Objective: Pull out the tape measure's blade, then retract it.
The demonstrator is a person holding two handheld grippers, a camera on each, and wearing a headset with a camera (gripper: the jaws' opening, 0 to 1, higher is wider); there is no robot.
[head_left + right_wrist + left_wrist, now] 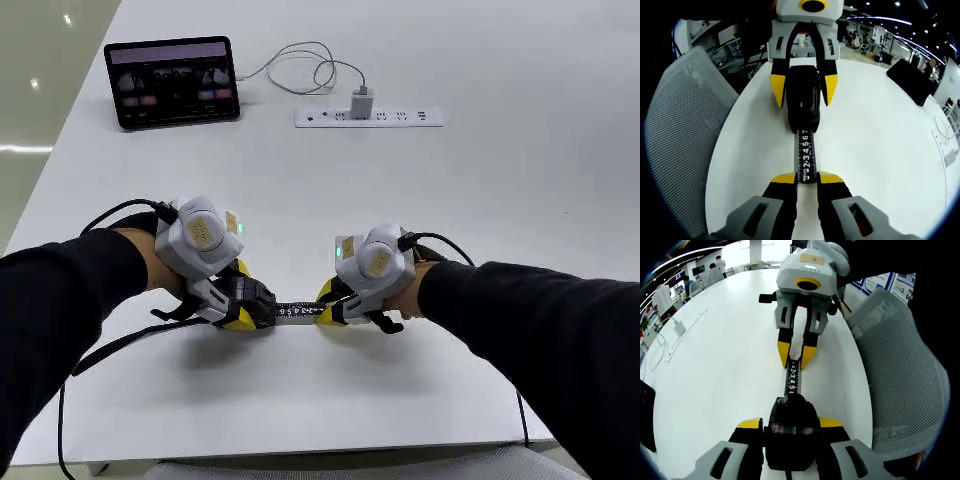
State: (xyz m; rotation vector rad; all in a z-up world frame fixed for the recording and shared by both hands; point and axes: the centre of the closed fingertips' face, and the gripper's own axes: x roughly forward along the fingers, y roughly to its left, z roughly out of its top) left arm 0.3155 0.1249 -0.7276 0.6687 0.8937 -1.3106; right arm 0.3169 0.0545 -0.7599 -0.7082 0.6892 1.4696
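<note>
At the far left of the white worktop (480,200), towards the back, a dark tablet (173,80) is propped up with its screen lit. Nearer the front edge, the left tongs (240,298) are seen closed around the black tape measure case (256,298), which is clamped between the yellow tips and held low at the worktop. Whether it touches the surface cannot be told. From the case a short length of blade (298,309) is stretched out to the right, and its numerals can be read up to seven in the right gripper view. The blade's end is pinched by the right tongs (326,304), which are narrowed onto it. Further back and to the right, a white power strip (368,117) is laid flat, and a charger (361,102) is plugged into it.
</note>
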